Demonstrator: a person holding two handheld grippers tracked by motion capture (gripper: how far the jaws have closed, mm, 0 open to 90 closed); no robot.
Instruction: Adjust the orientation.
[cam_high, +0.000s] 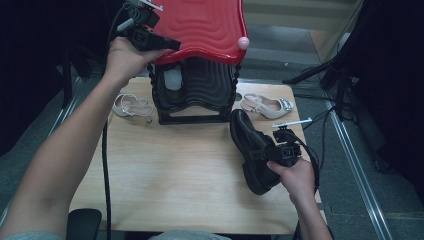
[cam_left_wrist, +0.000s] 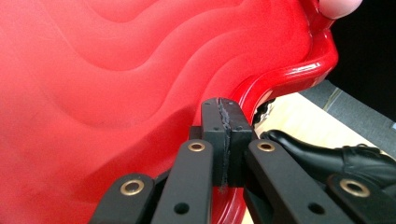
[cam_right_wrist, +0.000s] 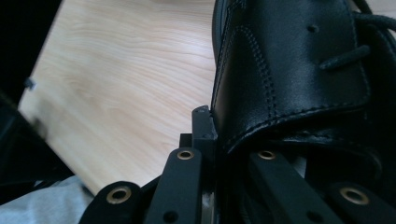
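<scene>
From above, the left gripper (cam_high: 167, 45) holds up the red lid (cam_high: 205, 25) of a black bin (cam_high: 197, 92) at the far edge of the wooden table (cam_high: 165, 170). The left gripper view looks along the wavy red surface (cam_left_wrist: 116, 70) and shows what the high view cannot: the jaws pressed together, clamped on the lid's rim. The right gripper (cam_high: 272, 152) grips a black shoe (cam_high: 252, 150) near the table's right side, toe pointing toward the bin. The right gripper view shows the jaws closed on the shoe's leather collar (cam_right_wrist: 289, 70), with its stitching and laces close up. The high view alone takes in a strappy sandal (cam_high: 131, 106) left of the bin and a pale heeled shoe (cam_high: 267, 106) to its right.
</scene>
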